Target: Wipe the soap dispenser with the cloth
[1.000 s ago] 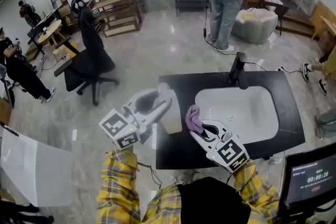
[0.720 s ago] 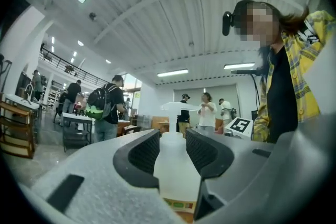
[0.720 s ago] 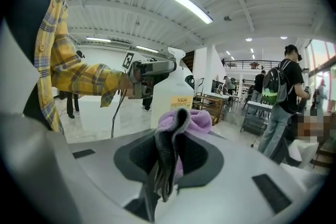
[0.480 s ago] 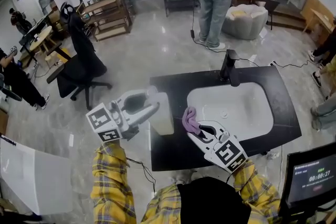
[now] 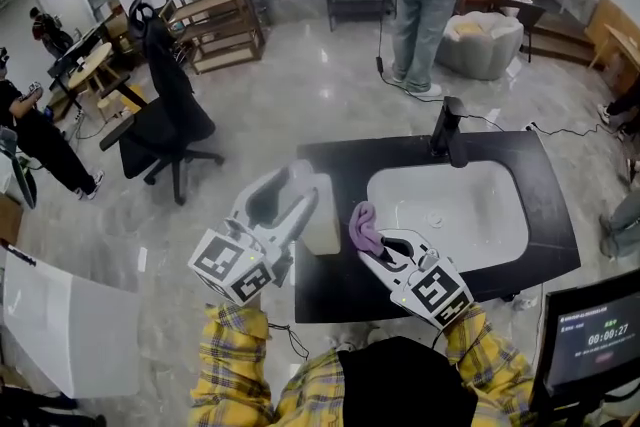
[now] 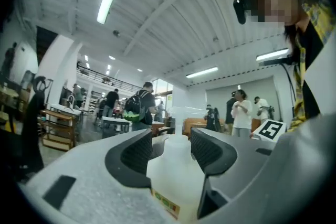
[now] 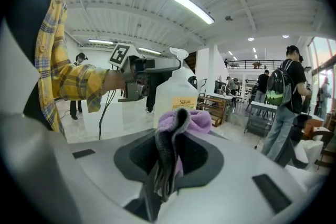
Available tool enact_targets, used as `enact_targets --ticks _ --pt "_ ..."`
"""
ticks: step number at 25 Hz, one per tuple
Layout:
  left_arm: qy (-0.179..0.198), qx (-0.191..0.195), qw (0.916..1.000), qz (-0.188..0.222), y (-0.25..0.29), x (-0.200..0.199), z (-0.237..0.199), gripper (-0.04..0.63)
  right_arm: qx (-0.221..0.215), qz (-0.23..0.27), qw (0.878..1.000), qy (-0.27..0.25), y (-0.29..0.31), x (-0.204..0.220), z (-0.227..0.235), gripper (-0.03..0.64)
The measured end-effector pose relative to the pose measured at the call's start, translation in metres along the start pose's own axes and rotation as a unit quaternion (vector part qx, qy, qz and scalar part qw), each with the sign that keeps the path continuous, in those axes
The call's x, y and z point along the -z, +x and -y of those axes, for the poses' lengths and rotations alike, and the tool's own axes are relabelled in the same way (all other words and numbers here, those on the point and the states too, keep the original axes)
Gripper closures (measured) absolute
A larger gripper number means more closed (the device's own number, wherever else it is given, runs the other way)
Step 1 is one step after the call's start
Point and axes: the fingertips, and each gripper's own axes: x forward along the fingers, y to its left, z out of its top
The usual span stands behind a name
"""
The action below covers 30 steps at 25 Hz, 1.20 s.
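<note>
Soap dispenser [image 5: 322, 213]: whitish translucent bottle with a pump top. It stands upright on the black table [image 5: 340, 290], at the table's 9 o'clock edge in the head view. A pale yellow label shows on the side seen in the right gripper view [image 7: 176, 96].

Left gripper [image 5: 308, 183]: it reaches in from 7 o'clock, nearly level. Its jaws have just been opening and now stand wide. In the left gripper view the dispenser's neck and shoulder [image 6: 176, 173] sit between the two dark pads [image 6: 131, 155], with a gap on each side of the neck. The pads are not pressing on it.

Right gripper [image 5: 385, 243]: jaws closed on the purple cloth [image 5: 364, 225]. The cloth is pinched between the pads and bunches out past the tips [image 7: 184, 122].

The cloth lies at 3 o'clock of the dispenser, just beside it. A thin strip of table shows between them.

Surroundings:
- A white sink [image 5: 470, 220] lies further toward 3 o'clock.
- A black faucet [image 5: 448, 130] stands at the sink's 12 o'clock rim.
- A black office chair [image 5: 172, 110] stands on the floor at 10 o'clock, well apart.
- A standing person [image 5: 415, 5] is at 12 o'clock.
- A monitor [image 5: 590, 335] sits at 4 o'clock.
</note>
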Motion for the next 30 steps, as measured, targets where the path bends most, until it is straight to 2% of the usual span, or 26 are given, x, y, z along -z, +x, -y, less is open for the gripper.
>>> enact_targets --ticks 2,5,12,16,18,24,30 --pt "0.010 -0.041 0.9990 -0.011 0.000 -0.001 0.004 0.393 -0.004 0.001 1.000 -0.001 0.003 -0.003 -0.002 0.535" --pt "0.030 -0.084 0.9956 -0.029 0.005 0.002 0.011 0.393 -0.007 0.000 1.000 -0.013 0.005 -0.006 -0.004 0.535" --pt "0.021 -0.148 0.9876 -0.048 0.011 0.010 0.007 0.393 -0.013 0.011 0.999 -0.028 0.009 -0.016 -0.003 0.535" --pt "0.023 -0.194 0.9795 -0.048 0.015 0.009 0.004 0.396 -0.012 0.009 1.000 -0.026 0.009 -0.015 -0.003 0.535" --pt "0.025 -0.204 0.9774 -0.047 0.014 0.010 0.003 0.434 -0.012 0.010 1.000 -0.027 0.009 -0.016 -0.004 0.535" --pt "0.023 -0.163 0.9851 -0.049 0.013 0.009 0.004 0.436 -0.011 0.014 0.999 -0.034 0.008 -0.020 -0.003 0.535" --pt "0.022 -0.067 0.9962 -0.052 0.014 0.009 0.006 0.436 -0.012 0.022 0.998 -0.057 0.008 -0.030 -0.006 0.535"
